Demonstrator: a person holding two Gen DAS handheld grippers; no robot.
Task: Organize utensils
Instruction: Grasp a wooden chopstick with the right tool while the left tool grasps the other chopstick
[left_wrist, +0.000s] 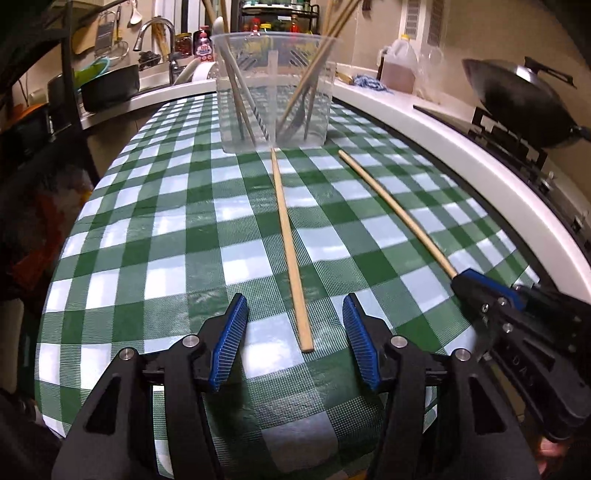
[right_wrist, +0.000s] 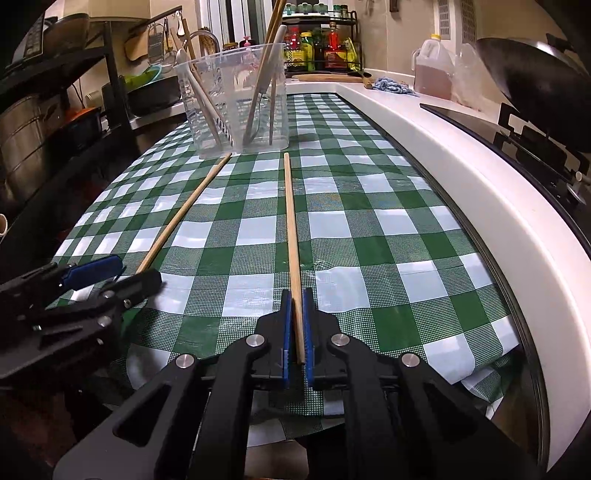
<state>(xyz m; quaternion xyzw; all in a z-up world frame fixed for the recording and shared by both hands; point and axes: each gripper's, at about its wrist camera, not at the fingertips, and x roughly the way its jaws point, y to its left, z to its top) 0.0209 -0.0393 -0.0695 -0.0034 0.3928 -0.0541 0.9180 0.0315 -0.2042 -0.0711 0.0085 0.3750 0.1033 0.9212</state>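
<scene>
A green-and-white checked tablecloth (left_wrist: 166, 236) covers the table beside a white counter (right_wrist: 424, 122), a sink faucet (left_wrist: 157, 31) and beige walls.

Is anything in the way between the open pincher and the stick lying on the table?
No, nothing visible. The left gripper is open, and the near end of the loose chopstick already lies between its fingers on the checked tablecloth. The right gripper is shut on the other chopstick, off to the side.
</scene>
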